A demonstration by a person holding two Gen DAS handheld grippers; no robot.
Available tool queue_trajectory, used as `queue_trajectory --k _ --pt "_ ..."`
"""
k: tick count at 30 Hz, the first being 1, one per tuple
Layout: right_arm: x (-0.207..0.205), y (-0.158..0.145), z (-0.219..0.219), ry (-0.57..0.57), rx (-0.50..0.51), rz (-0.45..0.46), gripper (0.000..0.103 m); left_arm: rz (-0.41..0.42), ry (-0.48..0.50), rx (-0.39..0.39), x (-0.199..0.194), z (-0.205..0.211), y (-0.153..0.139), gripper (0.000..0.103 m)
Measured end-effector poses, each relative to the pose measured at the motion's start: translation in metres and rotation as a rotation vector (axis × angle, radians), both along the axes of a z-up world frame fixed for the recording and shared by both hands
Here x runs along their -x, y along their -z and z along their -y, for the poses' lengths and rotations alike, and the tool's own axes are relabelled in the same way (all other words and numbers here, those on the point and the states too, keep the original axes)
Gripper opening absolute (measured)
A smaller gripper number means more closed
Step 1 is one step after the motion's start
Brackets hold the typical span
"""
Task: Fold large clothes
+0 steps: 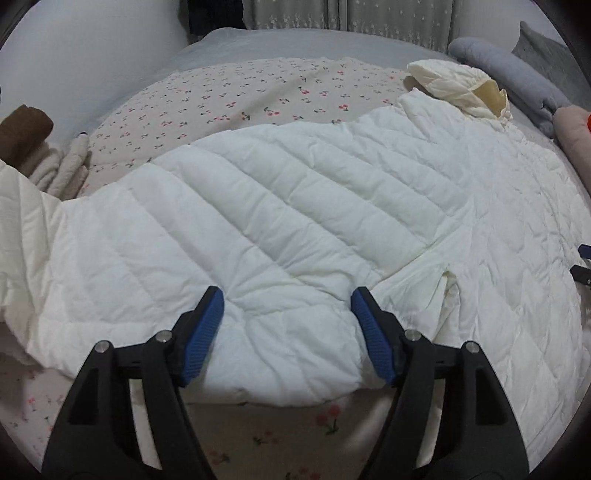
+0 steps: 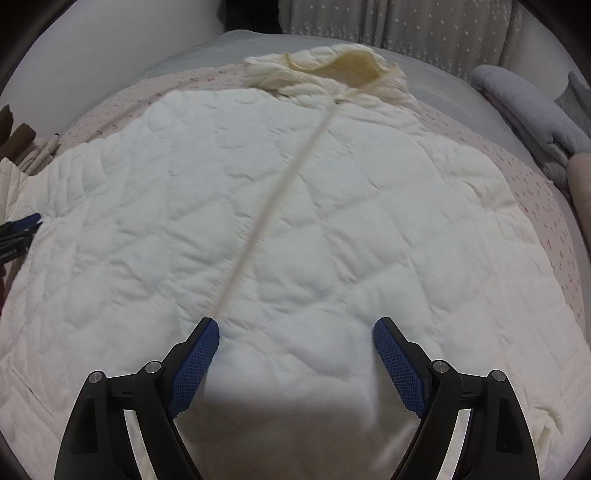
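A white quilted hooded jacket (image 2: 295, 206) lies flat on the bed, front up, its zipper (image 2: 280, 192) running to the hood (image 2: 332, 74) at the far end. In the left wrist view a sleeve (image 1: 280, 229) lies across toward the camera, with the hood (image 1: 458, 85) at upper right. My left gripper (image 1: 288, 299) is open, its blue pads on either side of the sleeve cuff. My right gripper (image 2: 295, 328) is open over the jacket's hem, beside the zipper's lower end. The left gripper also shows at the left edge of the right wrist view (image 2: 20, 227).
The bed has a cherry-print sheet (image 1: 236, 99). Folded brown and cream clothes (image 1: 33, 147) sit at the left. Grey and pink folded bedding (image 2: 532, 118) lies at the right. A curtain (image 2: 406, 26) hangs behind the bed.
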State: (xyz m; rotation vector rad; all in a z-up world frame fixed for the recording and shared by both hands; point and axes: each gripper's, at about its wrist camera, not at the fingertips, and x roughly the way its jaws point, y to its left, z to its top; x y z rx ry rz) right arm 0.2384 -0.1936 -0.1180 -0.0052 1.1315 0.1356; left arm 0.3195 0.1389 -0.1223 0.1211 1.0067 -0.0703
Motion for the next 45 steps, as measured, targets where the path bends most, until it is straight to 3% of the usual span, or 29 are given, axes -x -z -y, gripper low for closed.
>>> queue_trajectory --k 3,6,8,13,20,24,28,30,32,34,39,42,44,45 --pt "-0.006 -0.017 0.025 0.035 -0.017 -0.039 0.088 0.009 0.055 -0.053 -0.005 0.017 -0.035 0.073" --pt "-0.027 -0.047 0.046 0.076 0.013 -0.004 0.088 0.058 0.107 -0.072 -0.021 0.048 -0.079 0.076" --pt "-0.045 -0.065 0.056 0.09 0.021 0.03 0.088 0.077 0.147 -0.075 -0.037 0.076 -0.105 0.084" --pt "-0.105 -0.095 0.072 0.121 0.048 0.104 0.088 0.088 0.221 -0.088 -0.099 0.148 -0.132 0.084" --pt "-0.202 -0.085 0.078 0.136 0.036 0.162 0.088 0.083 0.232 -0.06 -0.185 0.248 -0.106 0.084" --pt "-0.256 -0.062 0.081 0.158 0.032 0.176 0.088 0.089 0.217 -0.067 -0.226 0.29 -0.065 0.084" --pt "-0.295 -0.022 0.081 0.173 0.063 0.149 0.087 0.097 0.187 -0.042 -0.249 0.301 -0.026 0.084" --pt "-0.304 -0.005 0.08 0.183 0.112 0.158 0.082 0.125 0.202 -0.034 -0.25 0.301 -0.012 0.084" --pt "-0.304 0.003 0.085 0.22 0.14 0.198 0.06 0.164 0.208 -0.05 -0.246 0.298 -0.005 0.084" --pt "-0.295 0.001 0.099 0.302 0.122 0.262 0.058 0.195 0.178 -0.022 -0.244 0.288 -0.006 0.084" --pt "-0.261 -0.012 0.135 0.473 0.114 0.409 0.053 0.267 0.1 0.084 -0.24 0.257 -0.016 0.072" --pt "-0.253 -0.013 0.13 0.46 0.138 0.449 0.047 0.275 0.13 0.066 -0.239 0.268 -0.015 0.051" --pt "-0.255 -0.015 0.123 0.474 0.206 0.46 0.043 0.315 0.106 0.045 -0.237 0.269 -0.018 0.027" --pt "-0.256 -0.014 0.121 0.48 0.222 0.458 0.041 0.32 0.082 0.05 -0.239 0.266 -0.018 0.023"
